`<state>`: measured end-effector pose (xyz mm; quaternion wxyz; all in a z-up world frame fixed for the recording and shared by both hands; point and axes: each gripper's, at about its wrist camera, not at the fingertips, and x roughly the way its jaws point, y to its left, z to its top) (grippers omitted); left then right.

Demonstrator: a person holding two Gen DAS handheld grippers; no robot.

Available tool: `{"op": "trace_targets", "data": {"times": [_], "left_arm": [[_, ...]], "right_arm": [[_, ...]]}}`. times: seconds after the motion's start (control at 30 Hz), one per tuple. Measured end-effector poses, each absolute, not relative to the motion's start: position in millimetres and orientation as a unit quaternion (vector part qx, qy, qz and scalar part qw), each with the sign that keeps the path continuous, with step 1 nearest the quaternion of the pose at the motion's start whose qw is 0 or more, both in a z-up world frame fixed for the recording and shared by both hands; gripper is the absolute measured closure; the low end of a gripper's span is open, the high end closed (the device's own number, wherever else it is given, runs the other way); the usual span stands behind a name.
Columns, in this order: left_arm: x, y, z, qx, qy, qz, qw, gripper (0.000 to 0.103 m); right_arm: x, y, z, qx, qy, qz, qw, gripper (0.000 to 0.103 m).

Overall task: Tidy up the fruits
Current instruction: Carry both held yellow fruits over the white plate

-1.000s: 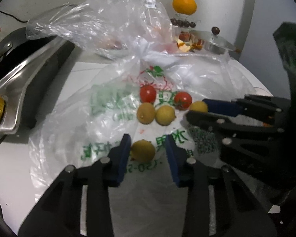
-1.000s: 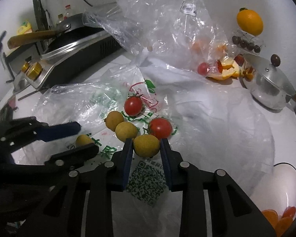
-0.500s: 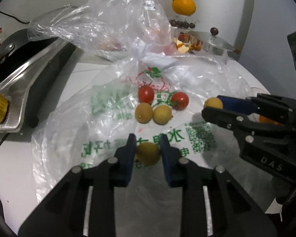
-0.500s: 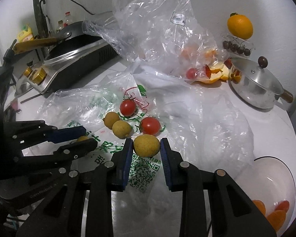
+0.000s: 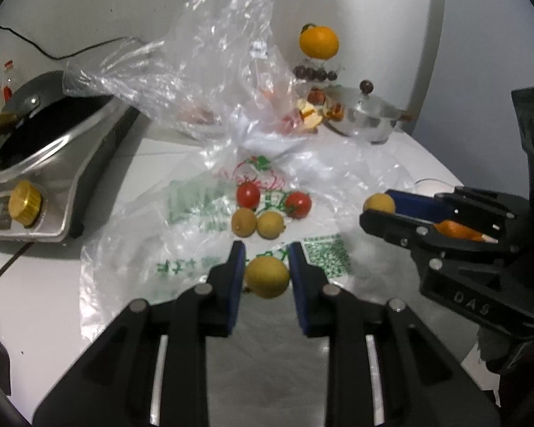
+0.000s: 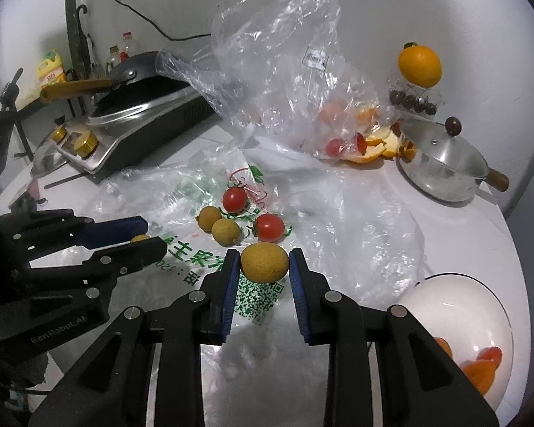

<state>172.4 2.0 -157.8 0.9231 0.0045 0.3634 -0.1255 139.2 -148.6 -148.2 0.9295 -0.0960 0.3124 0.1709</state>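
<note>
My left gripper (image 5: 265, 267) is shut on a small yellow-brown fruit (image 5: 267, 277), lifted off the printed plastic bag (image 5: 210, 213). My right gripper (image 6: 261, 270) is shut on another yellow fruit (image 6: 264, 262), also raised above the bag. On the bag lie two cherry tomatoes (image 6: 234, 199) (image 6: 268, 227) and two more yellow fruits (image 6: 210, 217) (image 6: 225, 232). In the left wrist view the right gripper (image 5: 379, 210) shows at the right with its fruit (image 5: 378, 203). In the right wrist view the left gripper (image 6: 149, 236) shows at the left with its fruit (image 6: 140, 238) between the fingers.
A white bowl (image 6: 455, 295) with orange pieces sits at the lower right. A lidded steel pot (image 6: 445, 167), orange peels (image 6: 377, 149), a crumpled clear bag (image 6: 284, 82) and an orange (image 6: 419, 66) on a jar stand behind. A stove with a pan (image 6: 135, 106) is at the left.
The left gripper closed on the yellow fruit and lifted it off the bag. The right gripper rose and drew back with its fruit, bringing the white bowl further into view.
</note>
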Motion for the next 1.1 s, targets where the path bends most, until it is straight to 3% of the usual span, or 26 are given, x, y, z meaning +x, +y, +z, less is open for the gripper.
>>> {"op": "trace_targets", "data": {"times": [1.1], "left_arm": [[107.7, -41.9, -110.0, 0.023, 0.316, -0.138, 0.938, 0.077]], "right_arm": [[69.1, -194.1, -123.8, -0.080, 0.273, 0.154, 0.946, 0.073]]}}
